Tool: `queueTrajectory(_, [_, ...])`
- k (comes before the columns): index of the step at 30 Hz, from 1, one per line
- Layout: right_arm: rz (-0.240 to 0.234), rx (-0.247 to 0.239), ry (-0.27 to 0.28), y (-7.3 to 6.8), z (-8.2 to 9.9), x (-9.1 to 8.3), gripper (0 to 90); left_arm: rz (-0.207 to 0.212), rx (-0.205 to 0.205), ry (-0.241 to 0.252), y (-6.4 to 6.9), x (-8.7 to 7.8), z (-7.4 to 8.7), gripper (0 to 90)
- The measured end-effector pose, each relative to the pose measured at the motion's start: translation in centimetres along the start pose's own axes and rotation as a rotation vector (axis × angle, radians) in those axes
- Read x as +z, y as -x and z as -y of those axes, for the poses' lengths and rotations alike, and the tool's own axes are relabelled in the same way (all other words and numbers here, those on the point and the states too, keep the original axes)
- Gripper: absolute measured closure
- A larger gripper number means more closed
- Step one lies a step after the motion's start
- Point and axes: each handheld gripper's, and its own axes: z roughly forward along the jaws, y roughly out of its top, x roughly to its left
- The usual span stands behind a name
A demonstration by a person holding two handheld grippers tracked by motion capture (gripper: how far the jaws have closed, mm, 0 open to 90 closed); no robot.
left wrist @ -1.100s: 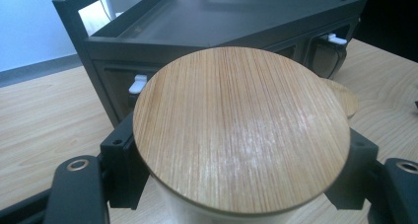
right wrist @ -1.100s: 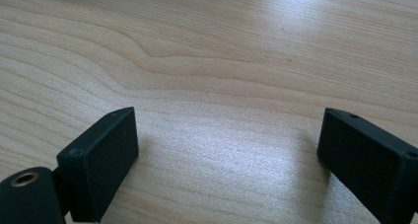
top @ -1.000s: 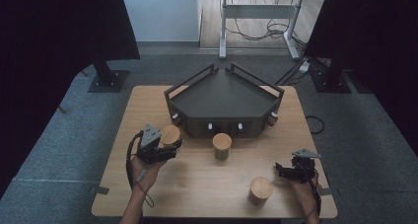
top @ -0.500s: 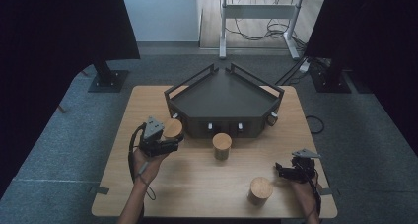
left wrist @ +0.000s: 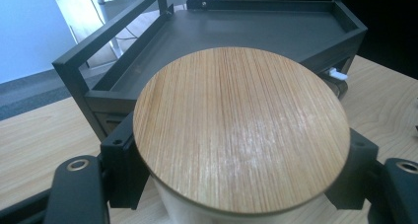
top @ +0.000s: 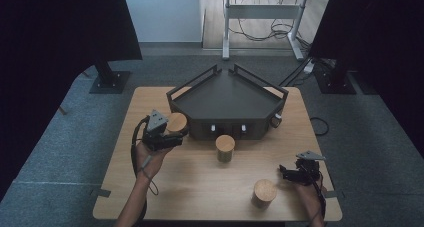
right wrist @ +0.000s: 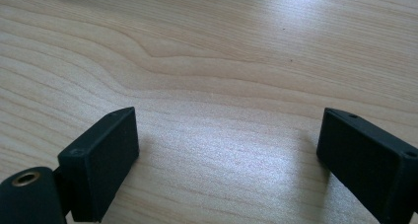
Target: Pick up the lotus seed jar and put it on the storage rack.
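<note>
Wooden-lidded jar (left wrist: 240, 130) | clamped in left gripper (left wrist: 236, 174) | unlabelled

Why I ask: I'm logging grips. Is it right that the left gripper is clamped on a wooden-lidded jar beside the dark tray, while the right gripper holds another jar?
Not quite. The left gripper does clamp a wooden-lidded jar beside the dark tray, but the right gripper holds nothing: the right gripper view shows its jaws open over bare table.

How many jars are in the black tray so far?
None yet: the tray holds nothing. The left hand-held gripper is shut on one jar, close to the tray's front left corner. Two more jars, the middle jar and the near jar, wait on the table. The right hand-held gripper is open.
</note>
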Motion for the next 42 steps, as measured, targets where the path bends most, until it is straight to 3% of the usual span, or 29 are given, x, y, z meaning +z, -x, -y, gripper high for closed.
queueTrajectory(42, [0.001,0.002,0.002,0.0,0.0,0.0,8.9,0.04,-0.047,0.017,-2.0,1.7,-4.1,25.9])
